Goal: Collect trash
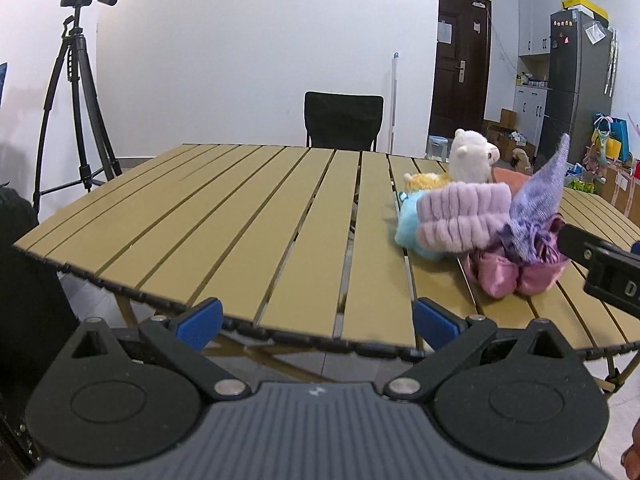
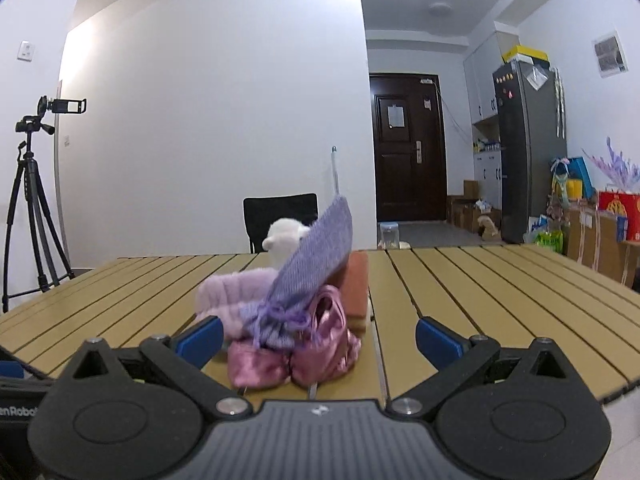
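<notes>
Pile of soft things (image 2: 288, 320) on the table (image 2: 480, 300), both tongs apart.
Light, floppy cloth; right tongs (image 2: 318, 338) at 6 o'clock should pinch the pink satin bag (image 2: 328, 344); left tongs (image 1: 318, 322) empty.

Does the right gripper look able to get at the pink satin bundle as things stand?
Probably yes. The right gripper is open, and the pink satin bundle lies at the near edge of the pile, straight ahead of its fingers, with nothing in front.
</notes>
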`<state>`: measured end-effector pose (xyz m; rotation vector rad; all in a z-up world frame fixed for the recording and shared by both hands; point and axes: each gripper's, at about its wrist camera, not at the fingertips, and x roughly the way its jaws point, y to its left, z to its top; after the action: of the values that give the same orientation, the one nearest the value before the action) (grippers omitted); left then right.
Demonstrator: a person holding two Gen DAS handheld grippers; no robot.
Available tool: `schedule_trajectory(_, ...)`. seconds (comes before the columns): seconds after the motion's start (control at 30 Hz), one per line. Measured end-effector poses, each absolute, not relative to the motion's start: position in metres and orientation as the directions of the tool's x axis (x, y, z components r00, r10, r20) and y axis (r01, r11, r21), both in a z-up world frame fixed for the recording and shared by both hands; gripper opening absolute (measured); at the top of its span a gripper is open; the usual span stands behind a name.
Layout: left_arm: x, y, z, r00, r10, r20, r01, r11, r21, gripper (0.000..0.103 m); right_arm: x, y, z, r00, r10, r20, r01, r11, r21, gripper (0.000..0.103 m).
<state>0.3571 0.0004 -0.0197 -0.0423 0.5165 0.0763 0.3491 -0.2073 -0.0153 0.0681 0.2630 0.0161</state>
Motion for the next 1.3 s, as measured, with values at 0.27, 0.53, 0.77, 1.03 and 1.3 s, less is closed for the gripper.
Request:
schedule_trajectory(0.27, 0.393, -0.001, -0.013, 0.862, 0.062, -0.503, -0.084, 0.996, -0.021, 0.103, 0.395, -0.200, -0.008, 0.969, 0.042, -0.243, -0.030, 0.998, 0.050, 0.095)
schedule_trajectory(0.53, 0.422, -0.003, -0.005, 0.862, 0.027, -0.505, -0.064, 0.996, -0.057, 0.103, 0.431, -0.198, -0.003, 0.958, 0.068, -0.280, -0.052, 0.996, 0.067, 0.077)
schedule_trajectory(0.77, 0.437, -0.009, 0.001, 0.869, -0.014, -0.495, -0.027, 0.997, -0.075, 0.103, 0.446, -0.205, -0.008, 0.939, 0.125, -0.320, -0.083, 0.986, 0.141, 0.039)
schedule_trajectory(1.03, 0.446, -0.016, 0.001, 0.861, -0.047, -0.506, -0.013, 0.993, -0.113, 0.103, 0.439, -0.218, -0.009, 0.946, 0.128, -0.297, -0.062, 0.973, 0.222, 0.019)
schedule_trajectory(1.3, 0.451, -0.026, 0.003, 0.857, -0.086, -0.509, 0.012, 0.989, -0.147, 0.103, 0.430, -0.241, -0.006, 0.963, 0.158, -0.216, -0.081, 0.941, 0.327, 0.010)
